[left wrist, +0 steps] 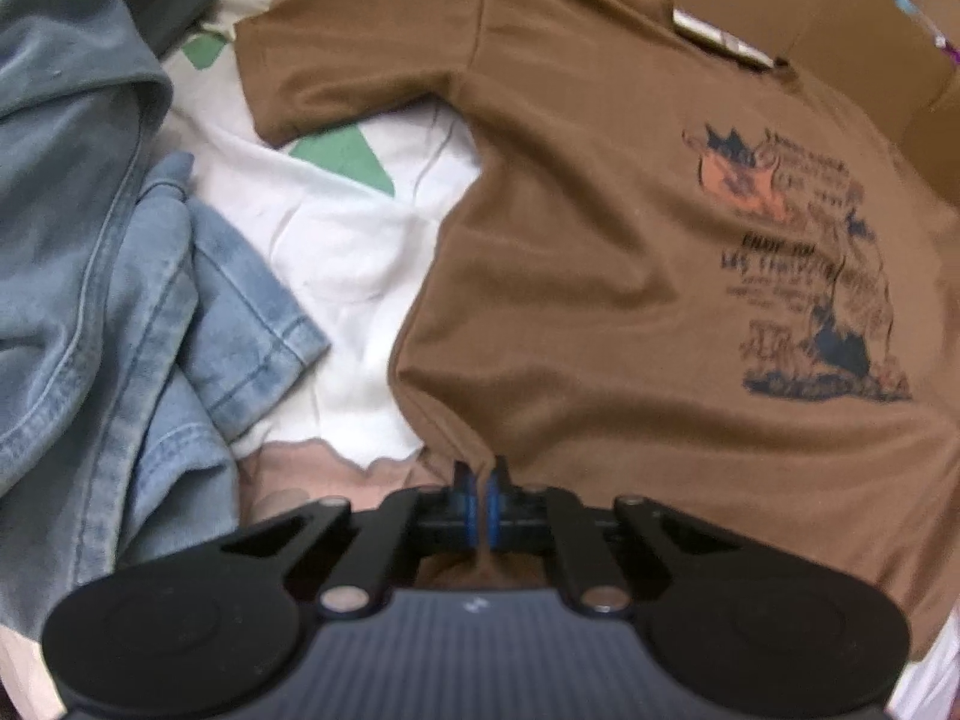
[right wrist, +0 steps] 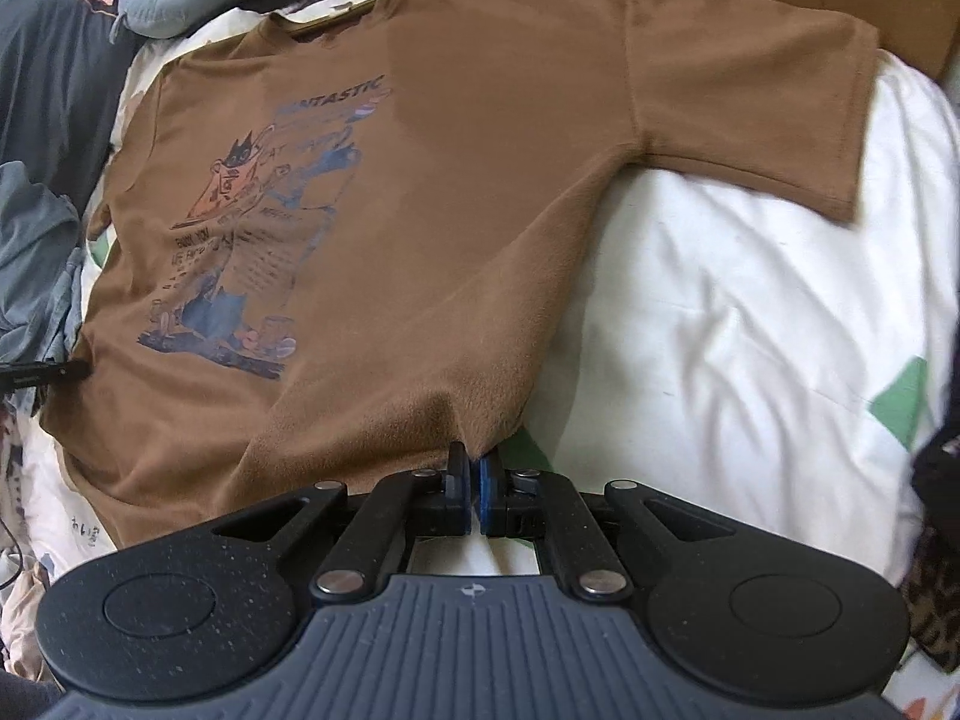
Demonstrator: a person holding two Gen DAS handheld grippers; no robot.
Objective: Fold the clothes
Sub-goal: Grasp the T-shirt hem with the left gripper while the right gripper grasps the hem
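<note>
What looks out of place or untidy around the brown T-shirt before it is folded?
The brown T-shirt lies flat, print up, both tongs shut on its hem. Odd: crumpled denim clothes lie heaped beside its left side, and its collar end rests on cardboard, not on the bedsheet.

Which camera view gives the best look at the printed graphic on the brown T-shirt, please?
The right wrist view: the printed graphic on the brown T-shirt is sharper there, with lettering partly legible. The left wrist view shows it blurred, near the right edge.
</note>
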